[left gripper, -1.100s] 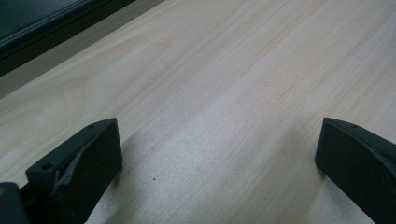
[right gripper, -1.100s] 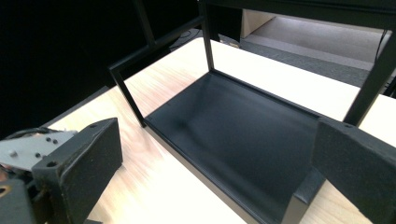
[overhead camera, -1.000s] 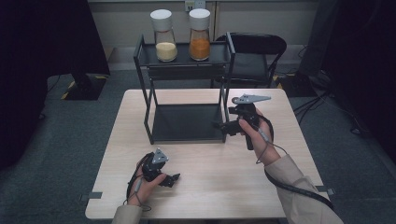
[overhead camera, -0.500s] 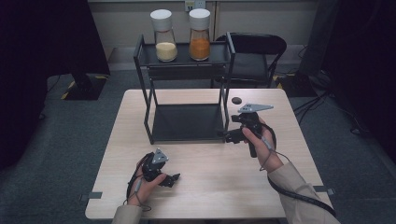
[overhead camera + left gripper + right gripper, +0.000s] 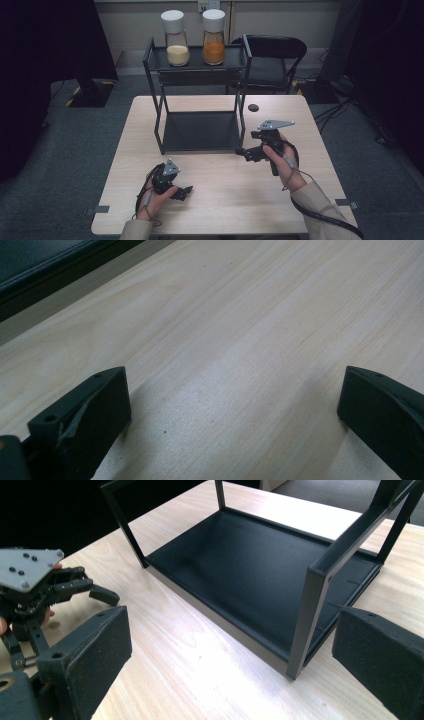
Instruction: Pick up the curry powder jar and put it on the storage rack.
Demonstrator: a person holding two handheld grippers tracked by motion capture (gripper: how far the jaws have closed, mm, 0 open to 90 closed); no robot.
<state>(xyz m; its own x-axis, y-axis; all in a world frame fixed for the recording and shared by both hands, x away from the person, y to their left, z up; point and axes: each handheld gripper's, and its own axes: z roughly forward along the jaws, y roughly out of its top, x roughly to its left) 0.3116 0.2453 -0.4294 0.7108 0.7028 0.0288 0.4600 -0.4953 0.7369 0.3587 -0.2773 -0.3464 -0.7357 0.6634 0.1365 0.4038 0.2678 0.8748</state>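
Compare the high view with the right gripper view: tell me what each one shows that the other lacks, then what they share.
High view alone: two jars, pale-filled and orange-filled, on the rack's top shelf; a chair behind; a small black disc on the table; the right gripper from above.

Right gripper view alone: a close look along its own wide-apart jaws at the rack's near corner post.

Shared: the wooden table, the rack's empty bottom shelf and the left gripper, resting low by the table.

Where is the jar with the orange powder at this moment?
In the high view, the jar with the orange powder stands on the top shelf of the black rack, toward its right end, close beside the jar with the pale yellow powder.
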